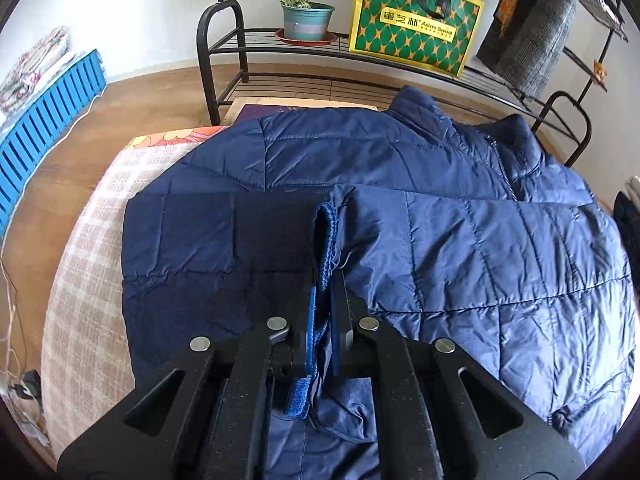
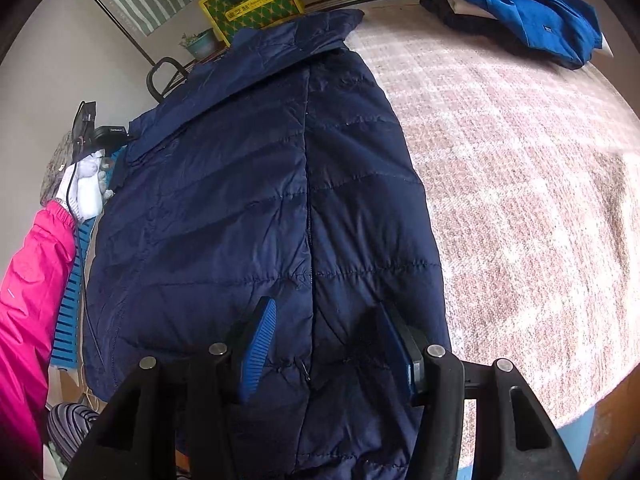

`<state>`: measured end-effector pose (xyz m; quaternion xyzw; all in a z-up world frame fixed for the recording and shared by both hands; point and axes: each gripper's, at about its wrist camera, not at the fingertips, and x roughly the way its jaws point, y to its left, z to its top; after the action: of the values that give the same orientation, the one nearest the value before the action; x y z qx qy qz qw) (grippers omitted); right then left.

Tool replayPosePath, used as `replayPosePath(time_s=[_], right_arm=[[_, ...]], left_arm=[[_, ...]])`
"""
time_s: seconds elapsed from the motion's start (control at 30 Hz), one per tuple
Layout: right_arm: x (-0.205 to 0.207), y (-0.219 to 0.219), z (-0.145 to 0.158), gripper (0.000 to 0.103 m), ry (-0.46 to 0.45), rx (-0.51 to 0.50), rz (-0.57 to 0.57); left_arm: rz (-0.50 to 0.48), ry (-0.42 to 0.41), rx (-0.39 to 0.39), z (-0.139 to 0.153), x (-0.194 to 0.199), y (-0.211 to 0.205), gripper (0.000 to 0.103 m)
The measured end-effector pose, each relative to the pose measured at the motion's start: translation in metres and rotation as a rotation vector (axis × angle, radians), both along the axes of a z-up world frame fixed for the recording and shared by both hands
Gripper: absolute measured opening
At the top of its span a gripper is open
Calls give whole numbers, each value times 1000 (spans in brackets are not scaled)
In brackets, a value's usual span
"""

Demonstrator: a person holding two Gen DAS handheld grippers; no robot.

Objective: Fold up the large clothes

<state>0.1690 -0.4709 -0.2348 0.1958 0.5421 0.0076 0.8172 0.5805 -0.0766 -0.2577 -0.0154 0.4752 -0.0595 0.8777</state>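
A navy quilted jacket [image 1: 460,240] lies spread on a pink checked blanket [image 1: 80,272], collar toward the rack. My left gripper [image 1: 325,280] is shut on the sleeve cuff [image 1: 326,236], held over the jacket's body. In the right wrist view the jacket [image 2: 260,208] runs away from me, zipper at the centre. My right gripper [image 2: 328,312] is open, its blue pads either side of the hem by the zipper. The left gripper [image 2: 100,140] shows far left in a white-gloved hand.
A black metal rack [image 1: 224,52] holds a potted plant [image 1: 306,20] and a green-yellow bag [image 1: 416,20]. A blue slatted crate [image 1: 48,128] stands left. Folded blue clothes [image 2: 520,4] lie on the blanket [image 2: 520,180] far right. My pink sleeve [image 2: 28,300] is at left.
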Motion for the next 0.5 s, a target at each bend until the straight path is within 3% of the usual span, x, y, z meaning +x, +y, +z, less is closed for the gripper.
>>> replayPosePath(time_s=[0.1,0.17,0.2,0.23,0.37,0.5], right_arm=[[1,1,0,56,3,-9,4],[-2,-1,1,56,3,-8,2],[-3,-2,2,56,4,-9,0],[-3,-1,3,56,4,-10,-2],[-8,-3,11,56,-12,-26,-11],[-14,-10,23,56,-43,-41,-14]], left_arm=[[1,0,49,-3,8,-3,7],[29,1,83,-3,13,-3,19],[54,10,106,-3,15,-2,37],[67,13,118,-3,15,0,46],[93,-31,89,16,1,20,46],[86,-51,-43,46,-34,53,46]])
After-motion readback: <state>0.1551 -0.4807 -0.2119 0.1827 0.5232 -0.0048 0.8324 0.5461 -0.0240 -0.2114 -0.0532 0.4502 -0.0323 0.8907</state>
